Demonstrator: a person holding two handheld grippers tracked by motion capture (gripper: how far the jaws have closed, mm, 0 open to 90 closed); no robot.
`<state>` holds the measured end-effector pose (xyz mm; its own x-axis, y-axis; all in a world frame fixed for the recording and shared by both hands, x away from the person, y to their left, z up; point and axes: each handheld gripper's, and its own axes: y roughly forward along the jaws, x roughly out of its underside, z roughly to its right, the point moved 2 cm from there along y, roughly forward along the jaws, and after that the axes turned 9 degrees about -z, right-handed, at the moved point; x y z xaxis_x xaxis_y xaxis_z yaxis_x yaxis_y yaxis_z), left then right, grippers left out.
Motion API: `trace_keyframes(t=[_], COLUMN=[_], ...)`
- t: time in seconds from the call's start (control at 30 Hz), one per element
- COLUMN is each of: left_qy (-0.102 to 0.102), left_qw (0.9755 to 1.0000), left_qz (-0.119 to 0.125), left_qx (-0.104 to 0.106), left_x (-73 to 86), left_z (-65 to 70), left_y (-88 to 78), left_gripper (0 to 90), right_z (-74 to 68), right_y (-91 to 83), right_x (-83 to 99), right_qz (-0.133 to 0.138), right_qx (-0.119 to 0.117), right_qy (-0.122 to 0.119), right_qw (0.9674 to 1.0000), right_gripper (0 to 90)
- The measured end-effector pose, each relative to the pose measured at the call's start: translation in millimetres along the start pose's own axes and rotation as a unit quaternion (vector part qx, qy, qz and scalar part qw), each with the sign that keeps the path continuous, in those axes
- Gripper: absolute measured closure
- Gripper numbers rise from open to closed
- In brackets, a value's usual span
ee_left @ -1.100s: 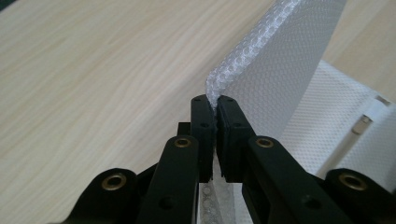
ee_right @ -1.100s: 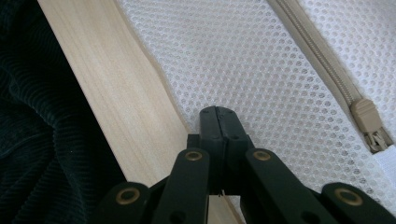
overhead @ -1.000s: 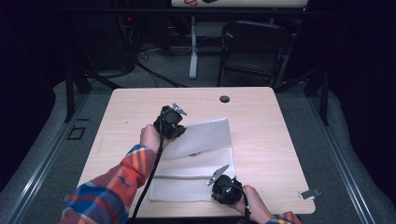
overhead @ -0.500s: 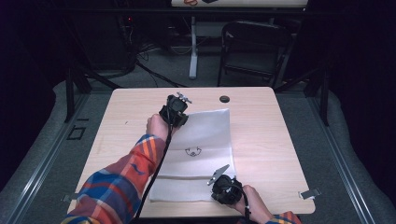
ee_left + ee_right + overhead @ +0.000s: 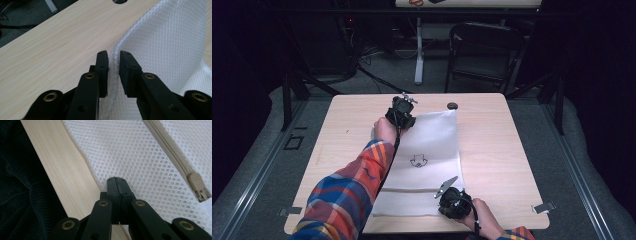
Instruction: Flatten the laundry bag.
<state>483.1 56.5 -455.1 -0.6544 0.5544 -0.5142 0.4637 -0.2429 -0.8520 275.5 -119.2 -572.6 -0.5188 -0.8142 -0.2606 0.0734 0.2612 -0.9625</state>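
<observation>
**Mesh bag spread flat: far edge in a slackening claw, near edge pinned**

High view. A white mesh laundry bag [image 5: 428, 160] lies along the centre of the pale wooden tabletop [image 5: 342, 130], stretched from the upper middle of the frame to the lower middle. The left claw [image 5: 406, 119] sits at the bag's far left corner, upper centre. The right claw [image 5: 451, 199] sits at the near edge, lower centre. A small black round object [image 5: 452, 105] rests on the tabletop just beyond the far right corner. A dark outline emblem [image 5: 417, 161] is printed mid-bag; no lettering is legible and no brand can be read.

Left gripper view. The left claw [image 5: 114, 65] stands narrow, its jaws having just been opening, with the bag's raised edge [image 5: 160, 50] running between them. A thin gap shows on either side, so the pads do not appear to press.

Right gripper view. The right claw [image 5: 117, 185] is fully closed, tips meeting over the mesh [image 5: 130, 152] by the bag's border at centre frame; whether it grips a fold cannot be told. A beige zip pull [image 5: 198, 187] lies at the right edge.

Risk, as judged: the freed far edge may spring back or curl, undoing the flattening. If the left claw withdraws while mesh still snags a pad, the bag could drag askew against the right-hand anchor.
</observation>
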Motion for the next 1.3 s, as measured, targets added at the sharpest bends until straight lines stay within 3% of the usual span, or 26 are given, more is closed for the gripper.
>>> trace_keyframes(t=[0.13, 0.17, 0.2, 0.27, 0.3, 0.43, 0.5, 0.57, 0.6, 0.7, 0.87, 1.3], left_qy=[-0.007, -0.01, -0.01, -0.02, -0.024, -0.025, -0.024, -0.018, -0.014, -0.006, 0.011, 0.043], left_qw=[0.9999, 0.9998, 0.9998, 0.9996, 0.9995, 0.9994, 0.9993, 0.9992, 0.9991, 0.9986, 0.9973, 0.9939], left_qz=[0.011, 0.013, 0.017, 0.019, 0.022, 0.014, 0.012, 0.008, 0.005, -0.001, -0.018, -0.048], left_qx=[-0.001, -0.008, 0.001, -0.006, 0.008, 0.022, 0.028, 0.035, 0.04, 0.053, 0.071, 0.089], left_x=[-0.3, -0.2, 0.2, 1.4, 2.7, 9.3, 13.6, 19.4, 23.5, 34.3, 57.2, 112.4], left_z=[-3.4, -4.2, -5.2, -6.2, -6.8, -5.5, -3.9, -2.2, -1.2, 1.2, 4.6, 20.0], left_y=[0.5, 0.4, 0.1, -0.7, -1.3, -2.1, -2.5, -2.6, -3.3, -4.9, -8.5, -12.4], left_gripper=[64.4, 55.7, 53.6, 46.0, 41.4, 34.2, 30.9, 29.1, 27.6, 23.5, 17.3, 14.7], right_z=[-0.4, 0.1, 1.5, 1.8, 1.6, 1.9, 0.9, 0.1, 1.8, 1.2, 4.8, 15.6], right_y=[1.3, 0.8, -0.4, -0.3, 0.1, 0.4, 1.5, -1.5, -6.0, -16.1, -28.7, -30.7], right_x=[0.2, 0.2, 0.4, 0.5, 0.4, 0.3, -0.1, -1.0, -1.8, -4.0, -3.4, -1.3], right_qz=[0.01, 0.007, 0.0, 0.0, 0.003, 0.005, 0.017, 0.019, 0.007, 0.05, 0.062, 0.032], right_qx=[-0.005, -0.003, 0.0, -0.002, -0.005, -0.01, -0.022, -0.012, 0.002, 0.001, 0.008, 0.002], right_qy=[0.008, 0.008, 0.004, 0.006, 0.01, 0.012, 0.022, 0.02, 0.007, 0.017, 0.021, 0.049], right_qw=[0.9999, 0.9999, 1.0, 1.0, 0.9999, 0.9999, 0.9994, 0.9995, 1.0, 0.9986, 0.9978, 0.9983], right_gripper=[90.0, 90.0, 90.0, 90.0, 90.0, 90.0, 85.1, 80.8, 78.3, 69.4, 52.5, 17.4])
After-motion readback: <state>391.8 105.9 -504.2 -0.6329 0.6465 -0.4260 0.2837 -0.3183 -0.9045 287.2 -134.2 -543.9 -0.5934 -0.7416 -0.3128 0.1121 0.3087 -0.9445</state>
